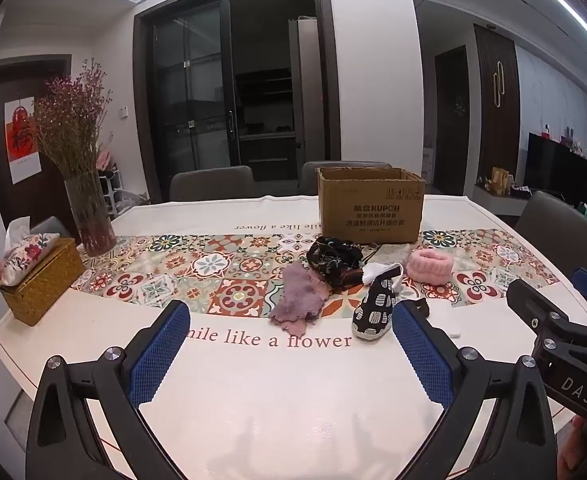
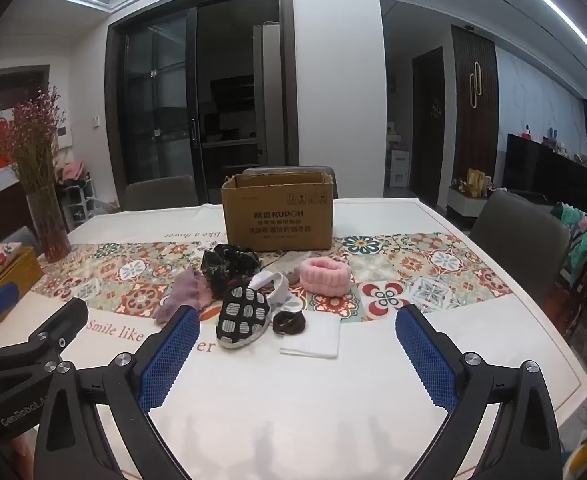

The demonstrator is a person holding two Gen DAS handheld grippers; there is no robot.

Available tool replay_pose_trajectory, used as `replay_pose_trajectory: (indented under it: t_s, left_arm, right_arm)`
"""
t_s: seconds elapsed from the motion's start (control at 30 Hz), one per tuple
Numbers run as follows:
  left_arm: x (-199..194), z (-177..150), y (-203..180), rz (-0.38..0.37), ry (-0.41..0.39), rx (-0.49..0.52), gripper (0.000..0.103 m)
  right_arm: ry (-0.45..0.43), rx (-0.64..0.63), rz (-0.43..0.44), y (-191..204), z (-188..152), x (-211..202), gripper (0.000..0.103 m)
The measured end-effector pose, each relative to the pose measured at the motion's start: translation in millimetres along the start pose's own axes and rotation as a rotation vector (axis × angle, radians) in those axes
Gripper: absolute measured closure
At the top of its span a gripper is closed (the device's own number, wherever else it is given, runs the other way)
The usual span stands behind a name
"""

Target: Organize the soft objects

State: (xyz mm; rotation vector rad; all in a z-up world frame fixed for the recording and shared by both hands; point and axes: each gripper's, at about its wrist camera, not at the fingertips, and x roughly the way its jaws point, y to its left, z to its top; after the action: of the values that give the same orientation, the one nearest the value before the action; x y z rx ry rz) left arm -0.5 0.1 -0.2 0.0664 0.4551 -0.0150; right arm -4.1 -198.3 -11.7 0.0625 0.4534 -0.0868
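Both grippers are being held wide apart and empty: left gripper (image 1: 289,354), right gripper (image 2: 297,356). The soft pile, slipper (image 2: 243,316) and pink band (image 2: 325,276), is being left lying before the cardboard box (image 2: 277,216).

Box (image 2: 277,216) interior hidden; brown scrunchie (image 1: 423,307) mostly behind left claw's finger.

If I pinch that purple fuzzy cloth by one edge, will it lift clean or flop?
The purple cloth lies crumpled and limp, so it will probably drape and hang. It looks light. Its far edge touches the dark floral fabric, which might drag along. Both tongs are open and empty.
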Motion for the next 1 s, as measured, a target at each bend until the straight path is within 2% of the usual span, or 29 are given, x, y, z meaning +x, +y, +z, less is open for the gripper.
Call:
replay_pose_trajectory:
  t_s: [0.3,0.63,1.0]
  left_arm:
    - [-6,1,3,-0.034,0.005,-0.026,0.001]
    - [-16,0,0,-0.002,-0.057,-0.028,0.001]
    - [-13,-3,2,-0.004,-0.050,-0.034,0.001]
  right_arm:
    - [-0.003,-0.002,-0.002,-3,-2,-4,0.003]
    - [-0.023,0.015,-0.008,-9,-3,-13,0.003]
    - [-0.027,0.014,-0.010,-10,-4,-15,0.003]
